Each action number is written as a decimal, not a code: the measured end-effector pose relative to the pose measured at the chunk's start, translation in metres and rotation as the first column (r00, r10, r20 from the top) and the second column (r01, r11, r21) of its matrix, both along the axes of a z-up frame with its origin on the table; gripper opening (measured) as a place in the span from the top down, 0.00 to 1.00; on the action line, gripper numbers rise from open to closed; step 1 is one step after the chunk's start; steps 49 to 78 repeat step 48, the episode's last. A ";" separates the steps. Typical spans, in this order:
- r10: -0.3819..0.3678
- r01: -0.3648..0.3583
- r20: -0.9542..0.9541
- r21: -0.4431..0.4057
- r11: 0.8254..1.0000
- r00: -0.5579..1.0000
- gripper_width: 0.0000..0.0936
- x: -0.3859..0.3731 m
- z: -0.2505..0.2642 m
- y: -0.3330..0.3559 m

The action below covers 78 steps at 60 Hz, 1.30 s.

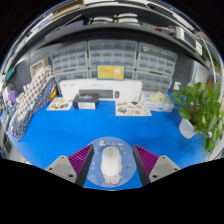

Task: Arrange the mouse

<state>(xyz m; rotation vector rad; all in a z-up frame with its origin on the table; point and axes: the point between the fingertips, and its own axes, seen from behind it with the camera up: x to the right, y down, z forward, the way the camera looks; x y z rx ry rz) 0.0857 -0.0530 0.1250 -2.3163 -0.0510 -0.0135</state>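
Observation:
A white mouse point(110, 160) lies between my fingers on a round blue mat point(127, 172) with small printed icons. The mat rests on the blue table point(110, 125). My gripper point(112, 150) is open. Its purple pads point(82, 160) stand at either side of the mouse, each with a narrow gap to it. The mouse's near end and the mat's near rim are hidden at the bottom of the view.
A white counter point(105, 90) at the table's far side holds a dark box point(87, 99), papers point(131, 108) and a yellow sign point(110, 72). A green plant point(203, 105) in a white pot point(188, 127) stands on the right. A tilted rack of small items point(30, 105) stands on the left.

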 end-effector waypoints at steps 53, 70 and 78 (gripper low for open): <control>-0.001 0.003 -0.022 0.132 0.991 1.000 0.15 -0.019 0.089 -0.037; -0.001 0.003 -0.022 0.132 0.991 1.000 0.15 -0.019 0.089 -0.037; -0.001 0.003 -0.022 0.132 0.991 1.000 0.15 -0.019 0.089 -0.037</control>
